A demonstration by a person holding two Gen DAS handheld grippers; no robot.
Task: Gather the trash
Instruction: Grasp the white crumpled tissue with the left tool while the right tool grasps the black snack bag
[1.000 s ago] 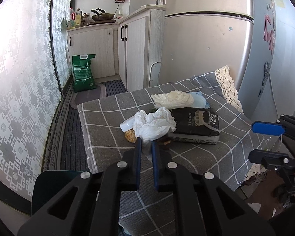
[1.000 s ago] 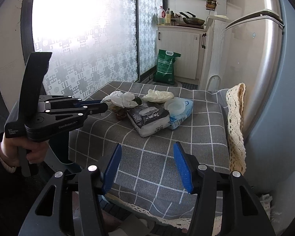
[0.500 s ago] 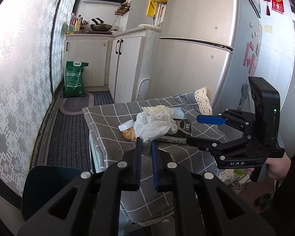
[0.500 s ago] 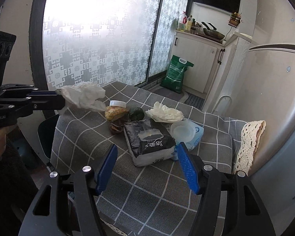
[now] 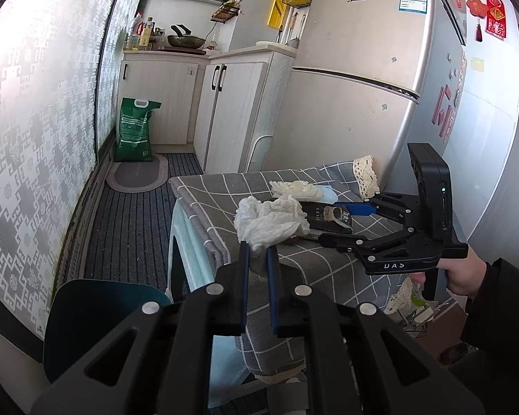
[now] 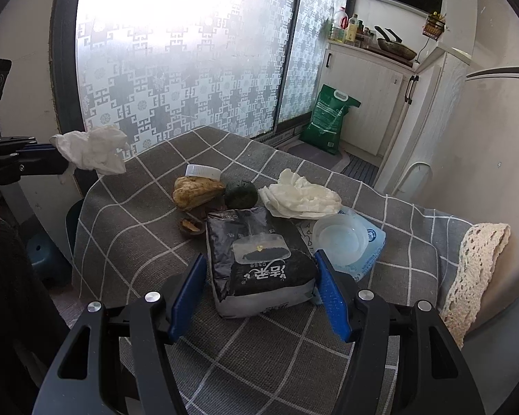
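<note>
- Up close, the left gripper (image 5: 257,259) is clamped tight on a crumpled white tissue (image 5: 271,223), which bulges out above its blue fingertips and hangs in the air past the table's edge.
- From the right wrist view, that same tissue (image 6: 93,150) sits at the far left, held off the table in front of the patterned window (image 6: 190,52).
- The right gripper (image 6: 259,294) stands with its jaws wide apart, one blue finger (image 6: 187,297) on each side of a black packet (image 6: 256,263); the fingers do not press on it. Its jaws had just been opening wider a moment before.
- The black packet lies flat on a table covered with a grey checked cloth (image 6: 128,228).
- Just beyond the packet lie a brown food scrap (image 6: 195,192), a white bottle cap (image 6: 202,172), a dark green lump (image 6: 240,195) and a small brown piece (image 6: 190,226).
- A second wad of white paper (image 6: 301,197) lies further back, and a clear plastic lid (image 6: 340,242) rests on a blue pack to the right.
- A person's hand (image 5: 462,275) grips the right gripper's handle.
- Behind the table stands a silver fridge (image 5: 363,103), with white cabinets (image 5: 225,110) and a green sack (image 5: 135,129) on the floor.
- A dark teal bin (image 5: 97,311) sits low beside the table, under the left gripper.
</note>
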